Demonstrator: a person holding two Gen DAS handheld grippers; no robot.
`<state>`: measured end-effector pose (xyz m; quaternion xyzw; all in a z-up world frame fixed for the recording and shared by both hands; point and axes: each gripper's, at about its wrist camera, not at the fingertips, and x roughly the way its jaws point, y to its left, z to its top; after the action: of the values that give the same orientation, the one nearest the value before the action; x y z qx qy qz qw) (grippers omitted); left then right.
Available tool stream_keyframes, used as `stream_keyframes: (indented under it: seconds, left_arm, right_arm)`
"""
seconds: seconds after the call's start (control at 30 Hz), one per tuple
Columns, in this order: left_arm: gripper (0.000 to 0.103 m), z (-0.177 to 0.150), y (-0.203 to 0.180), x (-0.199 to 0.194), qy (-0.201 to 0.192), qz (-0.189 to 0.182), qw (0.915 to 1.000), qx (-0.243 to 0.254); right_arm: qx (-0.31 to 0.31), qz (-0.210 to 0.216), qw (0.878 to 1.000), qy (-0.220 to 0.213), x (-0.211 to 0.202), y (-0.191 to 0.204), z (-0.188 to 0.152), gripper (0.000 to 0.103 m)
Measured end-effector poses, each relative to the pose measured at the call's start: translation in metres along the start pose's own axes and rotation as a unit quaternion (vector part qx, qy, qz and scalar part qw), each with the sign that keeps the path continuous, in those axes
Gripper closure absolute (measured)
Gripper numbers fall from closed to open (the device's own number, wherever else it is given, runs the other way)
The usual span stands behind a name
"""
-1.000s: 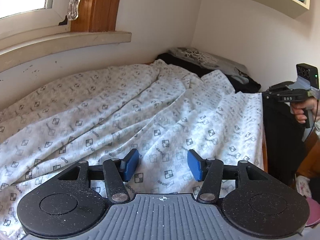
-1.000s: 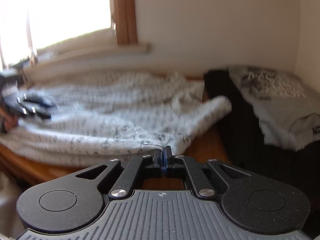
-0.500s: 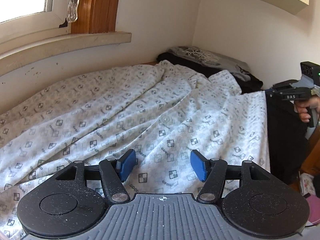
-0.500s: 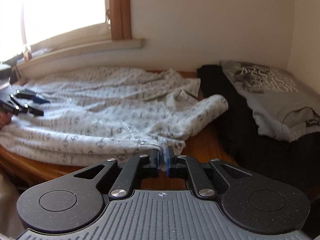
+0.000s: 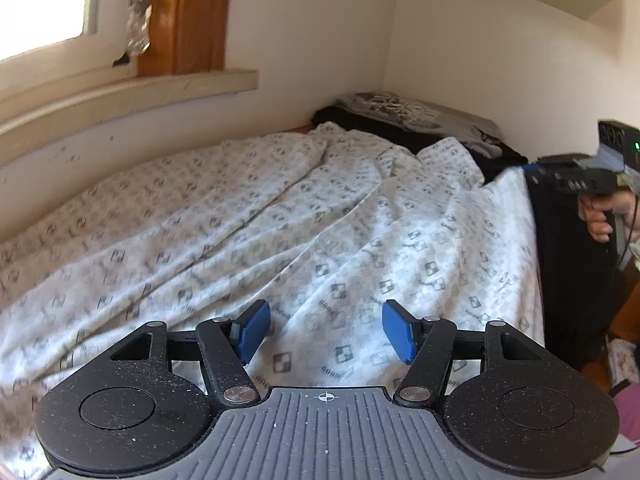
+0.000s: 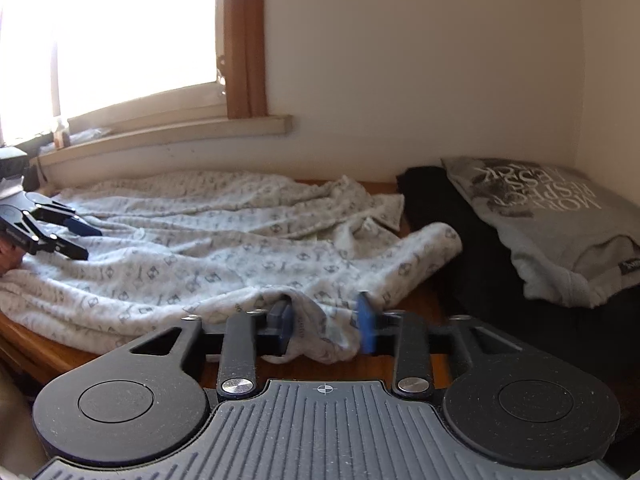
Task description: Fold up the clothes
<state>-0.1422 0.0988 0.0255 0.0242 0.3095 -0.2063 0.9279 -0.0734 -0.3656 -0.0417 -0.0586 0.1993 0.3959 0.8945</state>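
White patterned cotton garment [image 6: 208,256]: spread across the wooden table [image 6: 416,304]. Left gripper [image 5: 326,334] parted, empty; right gripper [image 6: 326,320] parted around a corner (not pinched). Advice: pinch both near edges evenly before folding.

The right tongs [image 6: 325,330], earlier pinched shut, now gape around the garment's [image 6: 224,248] corner.

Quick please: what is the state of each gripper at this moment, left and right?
Left gripper: open, holding nothing, above the patterned garment.
Right gripper: open, a fold of the garment lying between its fingers, not clamped.
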Motion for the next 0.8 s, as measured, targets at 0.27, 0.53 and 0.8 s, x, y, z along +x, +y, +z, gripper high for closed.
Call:
stream_keyframes:
  seconds: [0.27,0.53,0.8]
  left_arm:
    - [0.043,0.028,-0.013,0.006,-0.038,0.013,0.9992,0.003]
    - [0.038,0.055,-0.041,0.047,-0.048,-0.013,0.9984,0.029]
    - [0.033,0.05,-0.045,0.077,-0.023,-0.032,0.9986,0.035]
  right_arm:
    - [0.0,0.007,1.0,-0.009,0.001,0.005,0.006,0.097]
    - [-0.041,-0.01,0.997,0.071,-0.017,-0.006,-0.019,0.08]
    - [-0.03,-0.03,0.998,0.053,-0.038,-0.02,-0.021,0.08]
